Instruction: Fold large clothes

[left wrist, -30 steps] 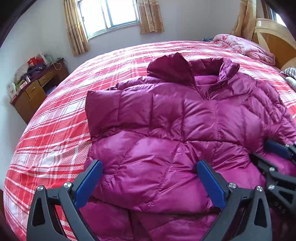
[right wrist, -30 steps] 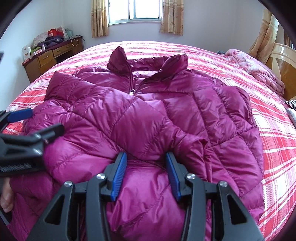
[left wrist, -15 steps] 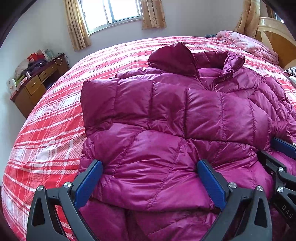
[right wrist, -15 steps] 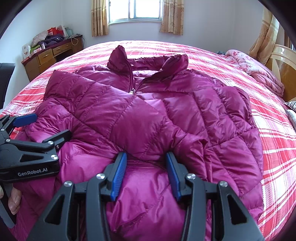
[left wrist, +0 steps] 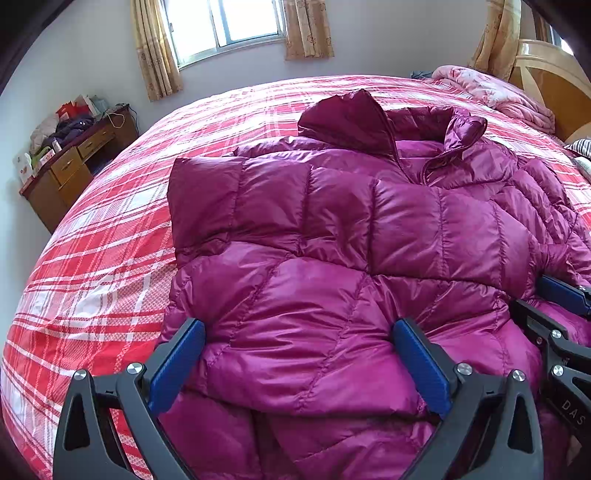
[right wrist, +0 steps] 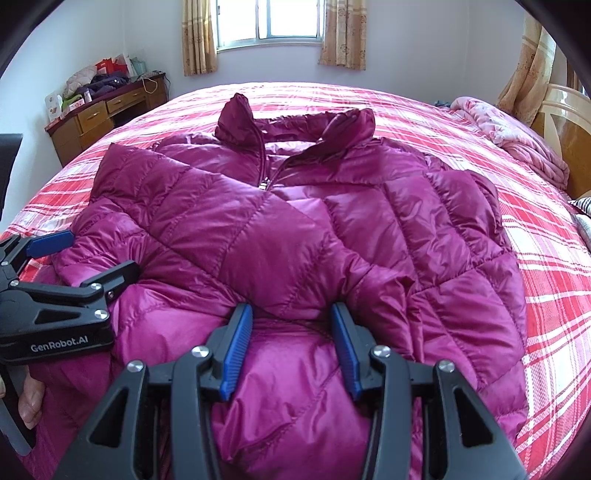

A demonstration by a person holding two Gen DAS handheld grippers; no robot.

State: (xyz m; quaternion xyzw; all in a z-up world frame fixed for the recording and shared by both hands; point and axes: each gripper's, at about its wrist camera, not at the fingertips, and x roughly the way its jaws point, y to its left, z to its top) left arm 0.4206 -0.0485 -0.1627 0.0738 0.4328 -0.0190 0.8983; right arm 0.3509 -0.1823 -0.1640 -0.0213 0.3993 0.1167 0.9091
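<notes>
left camera, jacket: a magenta puffer jacket lies on a red plaid bed, collar toward the window, one sleeve folded across the chest.
left camera, left tongs: the left gripper sits low at the jacket's near hem, level and pointing toward the collar; its blue pads are spread wide with a broad puffed section of the hem between them, not pinched.
left camera, right tongs: the right gripper enters from the right edge, lying against the jacket.
right camera, right tongs: the right gripper points along the jacket toward the collar, fingers at a narrow gap with a bulge of fabric between the pads; whether it is truly clamped i cannot tell.
right camera, left tongs: the left gripper comes in from the left edge, spread wide at the jacket's side; fingers of the person's hand show below it.
right camera, room: a wooden desk stands by the wall, a pink quilt lies near the headboard.
</notes>
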